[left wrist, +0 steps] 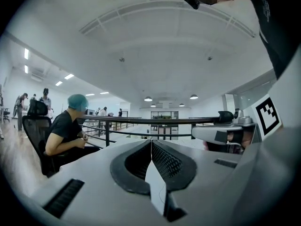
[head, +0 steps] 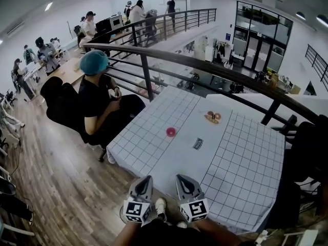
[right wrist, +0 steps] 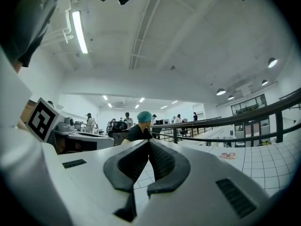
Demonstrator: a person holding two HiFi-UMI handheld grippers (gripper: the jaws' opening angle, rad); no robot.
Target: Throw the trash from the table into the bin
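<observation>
Three bits of trash lie on the table (head: 246,163), which wears a white gridded cloth: a pink round piece (head: 170,131), a small dark packet (head: 198,143) and an orange-pink wrapper (head: 212,117). The wrapper (right wrist: 227,156) also shows in the right gripper view. My left gripper (head: 146,178) and right gripper (head: 180,177) hang side by side at the table's near edge, both short of the trash. The left gripper (left wrist: 151,141) is shut and holds nothing. The right gripper (right wrist: 149,142) is likewise shut and bare. No bin is in view.
A person in a teal cap (head: 95,62) sits on a black chair at the table's left side. A dark metal railing (head: 205,65) runs behind the table. Black chairs (head: 307,152) stand at the right. Wooden floor (head: 61,178) spreads to the left.
</observation>
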